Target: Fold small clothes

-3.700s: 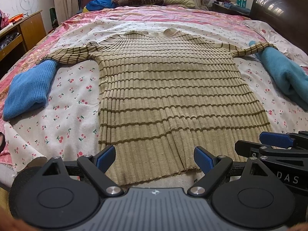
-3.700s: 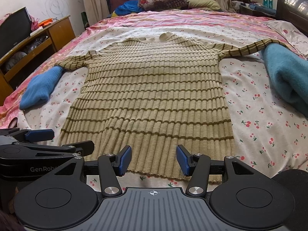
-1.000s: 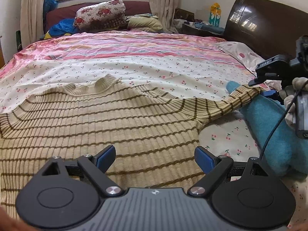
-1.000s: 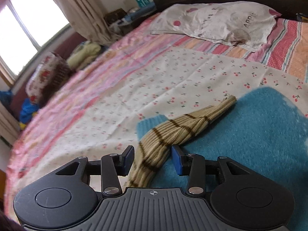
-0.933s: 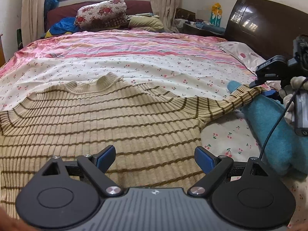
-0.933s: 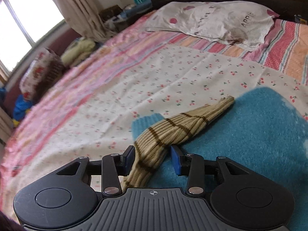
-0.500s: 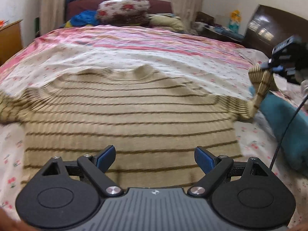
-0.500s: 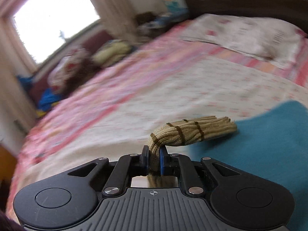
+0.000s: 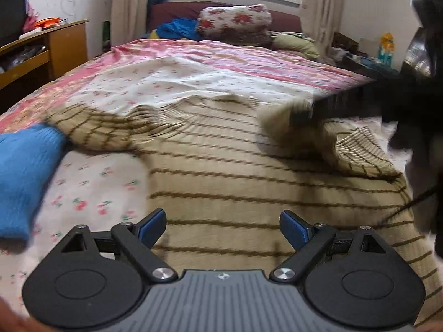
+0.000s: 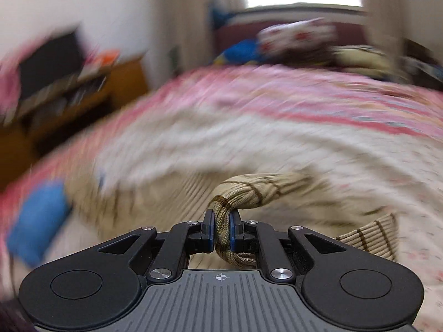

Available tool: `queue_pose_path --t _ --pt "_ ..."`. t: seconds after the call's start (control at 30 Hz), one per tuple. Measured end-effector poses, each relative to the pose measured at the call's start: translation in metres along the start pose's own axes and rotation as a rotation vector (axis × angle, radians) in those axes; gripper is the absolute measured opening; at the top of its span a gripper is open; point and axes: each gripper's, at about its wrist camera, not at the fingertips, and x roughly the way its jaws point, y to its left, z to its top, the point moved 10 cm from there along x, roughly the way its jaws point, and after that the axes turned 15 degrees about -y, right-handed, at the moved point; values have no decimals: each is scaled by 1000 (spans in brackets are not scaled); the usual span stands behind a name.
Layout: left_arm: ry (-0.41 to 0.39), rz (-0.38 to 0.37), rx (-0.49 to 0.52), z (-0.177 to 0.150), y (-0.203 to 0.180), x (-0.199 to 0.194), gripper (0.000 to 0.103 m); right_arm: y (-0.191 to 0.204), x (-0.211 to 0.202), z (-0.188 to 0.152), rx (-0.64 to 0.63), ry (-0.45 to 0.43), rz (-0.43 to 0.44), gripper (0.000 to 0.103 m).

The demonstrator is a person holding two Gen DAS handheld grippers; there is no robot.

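A beige sweater with brown stripes (image 9: pixel 221 171) lies spread on the bed. My right gripper (image 10: pixel 221 232) is shut on the sweater's right sleeve (image 10: pixel 249 193) and holds it lifted over the sweater's body; it shows blurred in the left wrist view (image 9: pixel 304 113). The raised sleeve drapes back down at the right (image 9: pixel 357 152). My left gripper (image 9: pixel 223 225) is open and empty, hovering over the sweater's lower body. The left sleeve (image 9: pixel 83 130) still lies flat, reaching a blue garment.
A blue knit garment (image 9: pixel 25 171) lies on the bed at the left, also in the right wrist view (image 10: pixel 38 218). The cherry-print sheet (image 9: pixel 97 193) covers the bed. A wooden desk (image 9: pixel 41 52) stands left. Pillows (image 9: pixel 235 22) pile at the far end.
My right gripper closed on the right sleeve, lifted it off the blue garment at the right and swung it left over the sweater's body. My left gripper's view turned leftward and stays open.
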Motion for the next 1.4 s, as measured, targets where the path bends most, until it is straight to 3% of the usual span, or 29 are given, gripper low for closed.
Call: queue_pose_path --t 0.1,0.2,0.37,0.53,0.97,1.03,1.17,1.4 --pt "16 4 -34 -5 14 3 94 19 7 -33 -93 81 25 16" --pt "21 -11 -63 -7 21 5 94 25 3 -43 -122 96 23 16" --pt "-11 -8 -48 -3 26 3 94 16 8 -35 -36 91 4 27" --pt "-14 -15 -66 -2 32 4 94 9 18 -26 113 71 -5 29" --pt "-41 -36 -96 4 37 -1 94 21 42 -11 137 57 -46 31" --pt "-47 -36 -101 6 38 -2 94 28 42 -7 120 43 -35 31" --pt "-51 -37 -113 8 40 -3 94 47 45 -9 -37 41 -44 18" --pt "-55 -38 -133 10 44 -2 94 75 47 -19 -142 53 47 22"
